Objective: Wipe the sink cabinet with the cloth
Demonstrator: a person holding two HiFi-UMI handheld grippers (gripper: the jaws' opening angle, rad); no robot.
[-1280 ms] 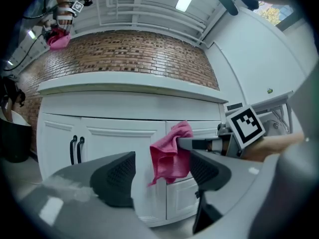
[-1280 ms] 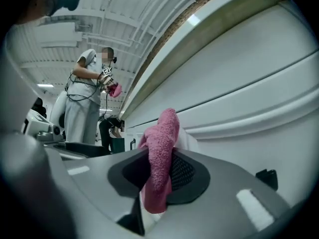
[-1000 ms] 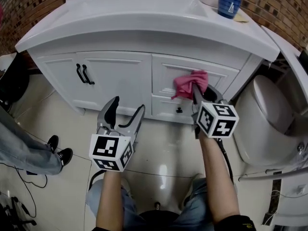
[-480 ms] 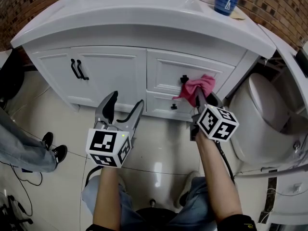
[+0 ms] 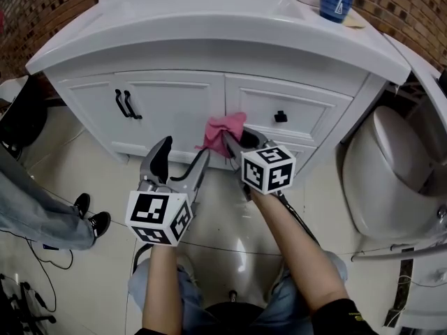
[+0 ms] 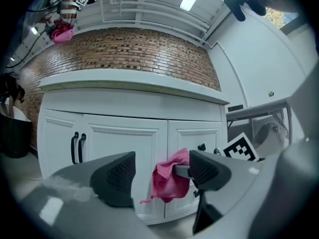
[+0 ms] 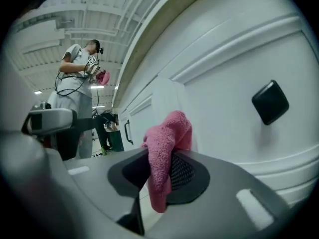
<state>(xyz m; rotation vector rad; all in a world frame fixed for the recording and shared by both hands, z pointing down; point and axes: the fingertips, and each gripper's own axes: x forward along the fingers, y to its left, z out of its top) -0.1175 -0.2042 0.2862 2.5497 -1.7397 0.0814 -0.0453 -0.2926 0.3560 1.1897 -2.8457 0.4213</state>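
Right gripper (image 7: pixel 167 176): jaws pressed together on the cloth (image 7: pixel 167 143), with a pink fold standing up past the tips and a tail hanging below them.
Cloth place: it lay against the front of the white cabinet (image 5: pixel 174 110), at the seam between the right door and the drawer column, below and left of the black knob (image 5: pixel 281 116). It looked to touch the panel.
Left gripper (image 5: pixel 183 160): jaws spread wide with nothing between them. It was held low before the doors, just left of the right gripper and pointed at the cabinet. Its own view showed the cloth beyond the gap.
Handles (image 5: pixel 124 105): a black upright pair on the doors, well left of the cloth.
Counter (image 5: pixel 209 19): white, overhanging the cabinet, with a blue cup (image 5: pixel 336 2) near its far right corner.
Toilet (image 5: pixel 391 173): white, just right of the cabinet.
Floor (image 5: pixel 230 250): pale glossy tile, with a bystander's dark shoes (image 5: pixel 91 215) at the left.
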